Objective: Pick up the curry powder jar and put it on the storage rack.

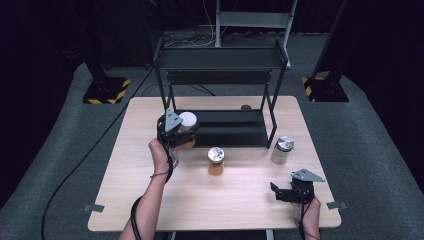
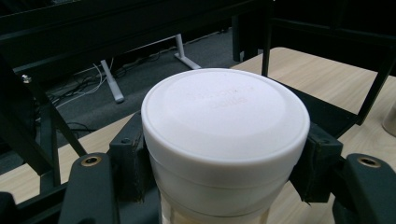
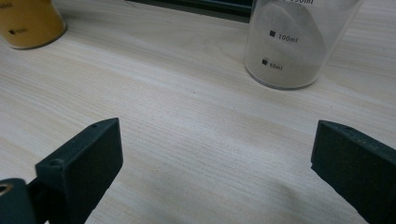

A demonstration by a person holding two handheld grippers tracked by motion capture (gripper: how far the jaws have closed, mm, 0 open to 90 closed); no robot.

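One jar gripped | left gripper (image 1: pixel 176 131) clamps white-lidded jar (image 2: pixel 224 116) | right gripper (image 3: pixel 215 172) wide, empty | risk: jar clipping shelf frame (image 1: pixel 167 95), slipping.

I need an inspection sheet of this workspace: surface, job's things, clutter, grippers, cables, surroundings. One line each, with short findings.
Surface: light wooden table, bare in front.
Job's things: white-lidded jar clamped at the black rack; its contents look amber in the high view.
Clutter: metal-lidded jar of amber contents mid-table; metal-lidded jar of grey powder to the right; small dark round thing behind the rack, unclear.
Grippers: left hand-held gripper shut on the white-lidded jar; right hand-held gripper open, low over bare wood.
Cables: black cable runs across the floor on the left.
Surroundings: grey carpet, stand bases with yellow-black stripes, dark curtains.
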